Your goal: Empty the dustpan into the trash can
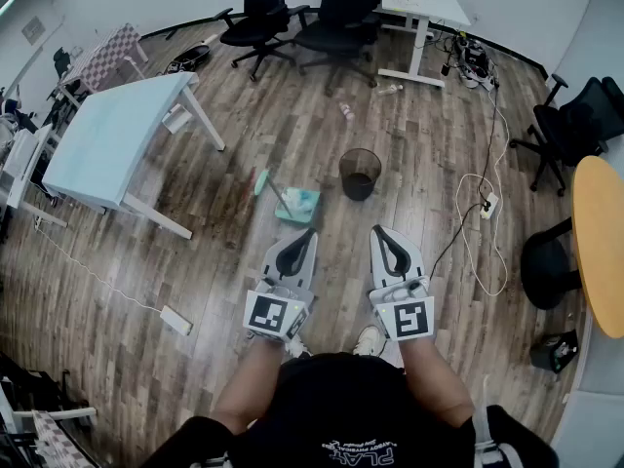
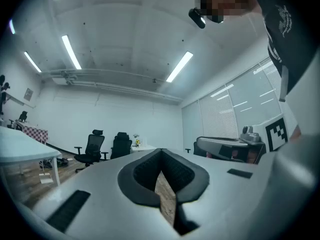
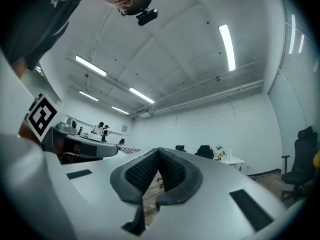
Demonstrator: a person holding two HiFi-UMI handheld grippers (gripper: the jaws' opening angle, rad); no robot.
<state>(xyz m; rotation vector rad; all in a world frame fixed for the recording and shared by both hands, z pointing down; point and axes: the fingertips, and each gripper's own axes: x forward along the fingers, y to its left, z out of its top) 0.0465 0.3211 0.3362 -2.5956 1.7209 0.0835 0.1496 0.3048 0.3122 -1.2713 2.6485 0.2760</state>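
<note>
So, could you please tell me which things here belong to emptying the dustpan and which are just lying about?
For the job:
dustpan
trash can

Just lying about:
blue table
office chairs
round table
power strip

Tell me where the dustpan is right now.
Head view: the dustpan lies on the floor left of the trash can, just ahead of the left gripper.

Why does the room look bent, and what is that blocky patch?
Head view: the wide lens bows the floor into curves and darkens the corners. Left gripper view: the blocky patch was laid on afterwards to hide a face. Right gripper view: the ceiling lights glare white, edges black.
</note>
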